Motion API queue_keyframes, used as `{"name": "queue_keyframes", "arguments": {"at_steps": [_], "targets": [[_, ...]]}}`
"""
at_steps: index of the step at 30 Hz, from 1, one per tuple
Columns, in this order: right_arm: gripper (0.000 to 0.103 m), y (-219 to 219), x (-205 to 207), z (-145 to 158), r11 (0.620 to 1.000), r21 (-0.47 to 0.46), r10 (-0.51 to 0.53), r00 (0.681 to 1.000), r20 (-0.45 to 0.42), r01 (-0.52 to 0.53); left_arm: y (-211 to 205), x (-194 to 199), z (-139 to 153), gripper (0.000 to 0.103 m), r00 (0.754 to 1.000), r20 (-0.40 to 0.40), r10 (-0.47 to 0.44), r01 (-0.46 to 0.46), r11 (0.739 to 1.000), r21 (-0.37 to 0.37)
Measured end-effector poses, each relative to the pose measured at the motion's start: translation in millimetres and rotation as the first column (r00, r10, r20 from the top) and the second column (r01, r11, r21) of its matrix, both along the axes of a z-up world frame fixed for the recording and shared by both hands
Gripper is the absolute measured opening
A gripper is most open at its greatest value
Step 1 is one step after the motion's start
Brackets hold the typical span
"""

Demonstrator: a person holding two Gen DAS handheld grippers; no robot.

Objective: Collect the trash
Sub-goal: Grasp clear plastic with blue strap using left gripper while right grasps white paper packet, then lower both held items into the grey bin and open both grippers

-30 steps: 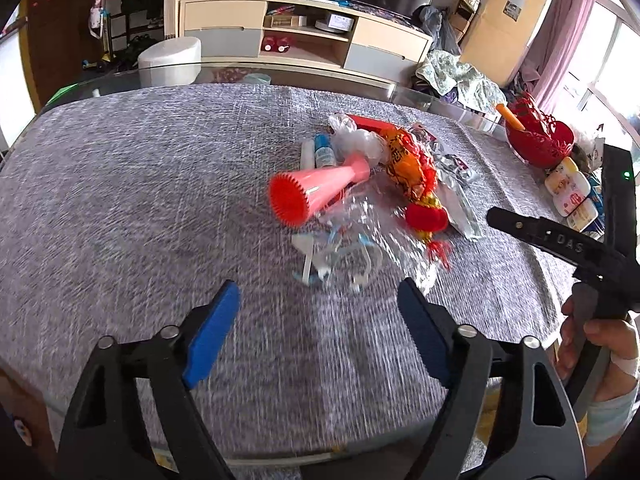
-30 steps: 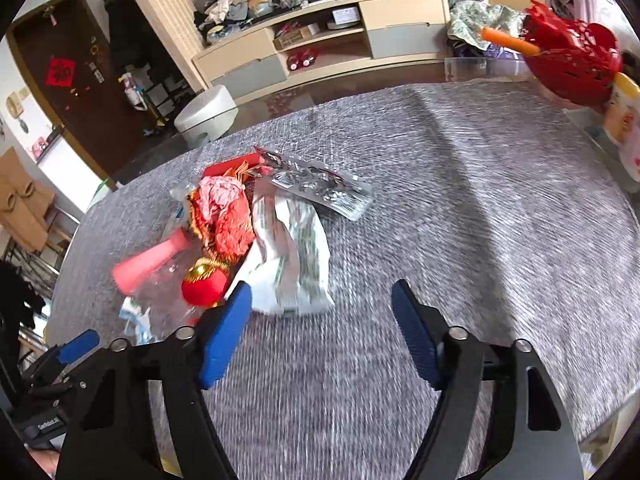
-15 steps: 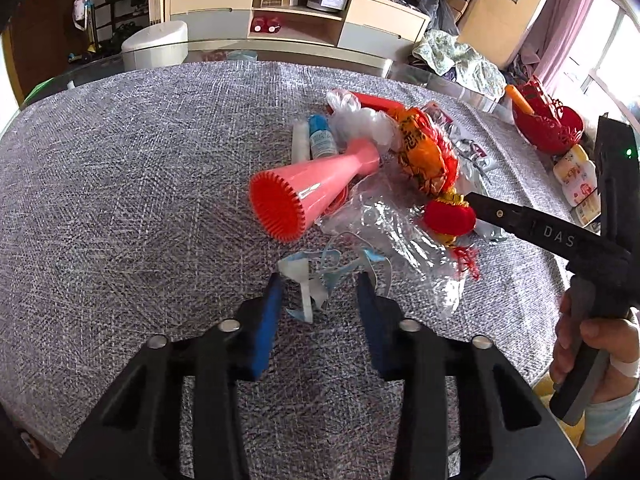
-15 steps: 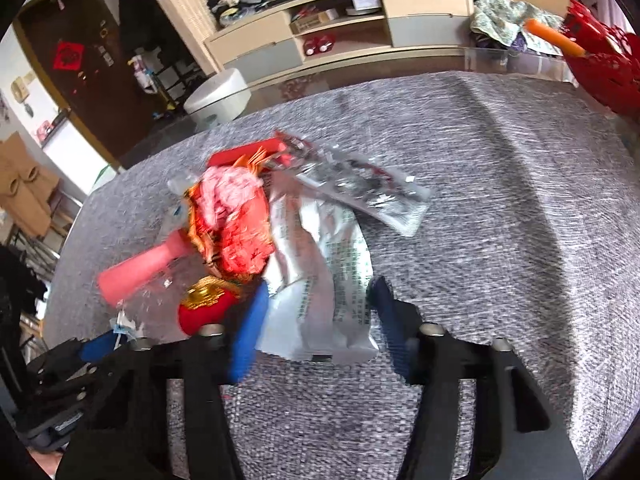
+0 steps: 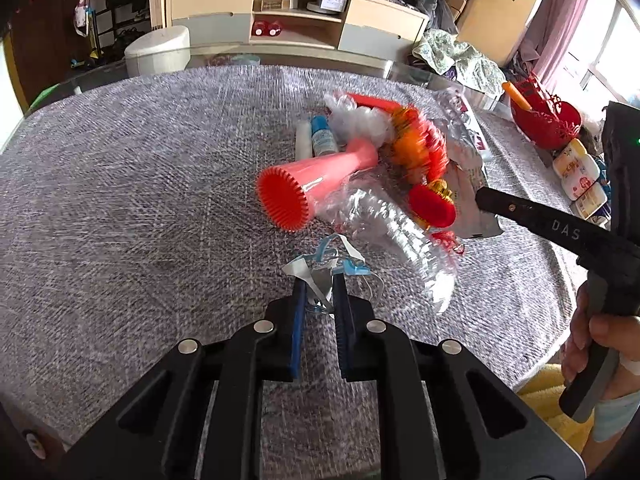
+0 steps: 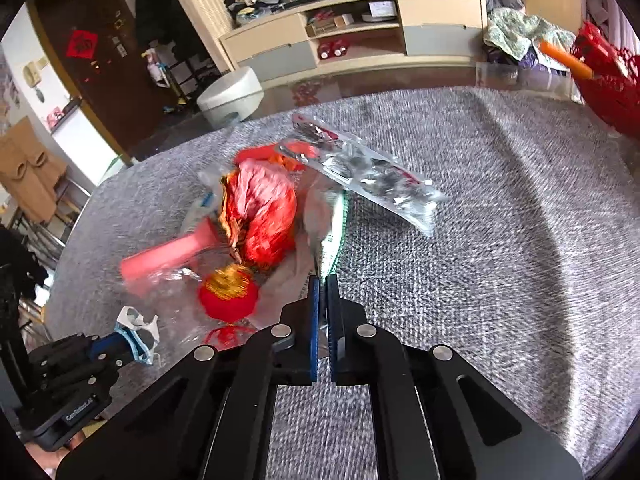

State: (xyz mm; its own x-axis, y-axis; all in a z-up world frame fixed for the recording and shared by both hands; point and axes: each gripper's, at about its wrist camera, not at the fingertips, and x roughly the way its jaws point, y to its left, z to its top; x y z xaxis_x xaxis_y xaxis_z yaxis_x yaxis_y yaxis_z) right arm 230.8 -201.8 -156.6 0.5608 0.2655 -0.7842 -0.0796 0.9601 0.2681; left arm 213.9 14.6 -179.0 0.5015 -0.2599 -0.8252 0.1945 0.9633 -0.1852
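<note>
Both grippers point steeply down at a grey woven tabletop (image 5: 120,208), side by side at the near edge of a pile of trash.

The left gripper (image 5: 319,284) has just been closing, and its blue jaws now pinch a scrap of white and blue wrapper (image 5: 320,268) that sticks up out of the jaw tips. Just ahead of those jaws lies a red plastic horn (image 5: 316,184), its ribbed mouth facing them, with crumpled clear film (image 5: 400,232) ahead and to their right. Further right in the same view is the other tool, held by a hand (image 5: 600,344) on its grip.

The right gripper (image 6: 321,280) has also just been closing; its jaws are clenched on the near edge of a silver foil pouch (image 6: 326,224), which stands up on edge from the tips. Left of these jaws are a round red ornament (image 6: 228,296) and a red and orange crumpled wrapper (image 6: 260,216). Ahead and slightly right lies a silver blister pack (image 6: 360,172), apart from the jaws. A red basket (image 6: 608,80) sits far off to the right.
</note>
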Motion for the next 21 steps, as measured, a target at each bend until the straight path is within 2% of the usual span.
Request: {"name": "queue_keyframes", "arguments": {"at_steps": [11,21], "targets": [[0.005,-9.9,-42.8,59.9,1.0,0.008,0.005,0.994,0.106,-0.006,3.1,-51.7,56.7,0.012,0.995,0.101,0.018,-0.018,1.0,-0.002],[0.005,-15.6,-112.5,106.7,1.0,0.01,0.01,0.981,0.196,-0.013,-9.6,-120.2,92.6,0.012,0.986,0.166,-0.004,0.004,1.0,0.001]]}}
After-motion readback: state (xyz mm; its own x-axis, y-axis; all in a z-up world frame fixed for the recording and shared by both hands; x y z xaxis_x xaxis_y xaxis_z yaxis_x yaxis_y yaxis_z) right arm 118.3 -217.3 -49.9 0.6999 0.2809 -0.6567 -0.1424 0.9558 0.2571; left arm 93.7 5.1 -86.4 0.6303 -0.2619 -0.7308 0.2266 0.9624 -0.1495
